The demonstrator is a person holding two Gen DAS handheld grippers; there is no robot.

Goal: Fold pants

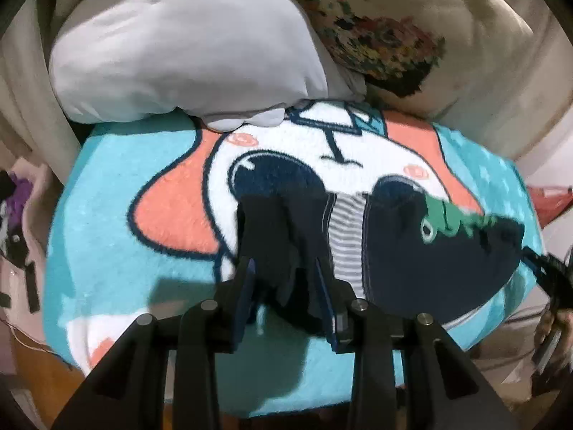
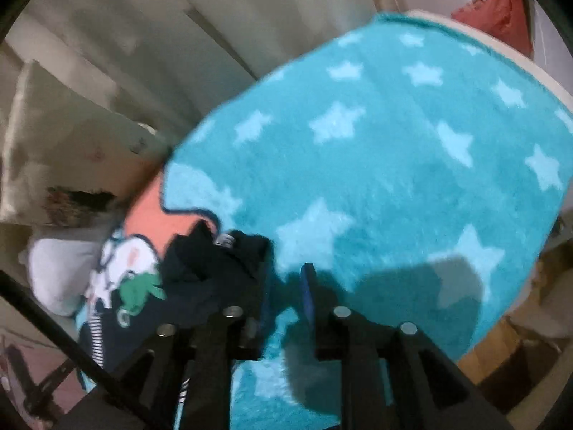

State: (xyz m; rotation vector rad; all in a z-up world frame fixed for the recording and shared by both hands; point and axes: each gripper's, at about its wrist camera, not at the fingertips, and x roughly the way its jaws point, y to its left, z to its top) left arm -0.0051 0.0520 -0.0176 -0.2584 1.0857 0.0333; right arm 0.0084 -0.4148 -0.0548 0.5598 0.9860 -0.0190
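Small navy pants with a green dinosaur print and a striped lining lie on a teal cartoon blanket. In the left wrist view my left gripper is shut on a bunched navy fold of the pants. In the right wrist view the pants lie crumpled at the lower left. My right gripper stands open just right of them, its left finger against the cloth, with only blanket between the fingers.
A grey pillow and a cream pillow with a floral print lie at the blanket's far edge. A red bag sits beyond the blanket's far right. Wooden floor shows past the blanket edge.
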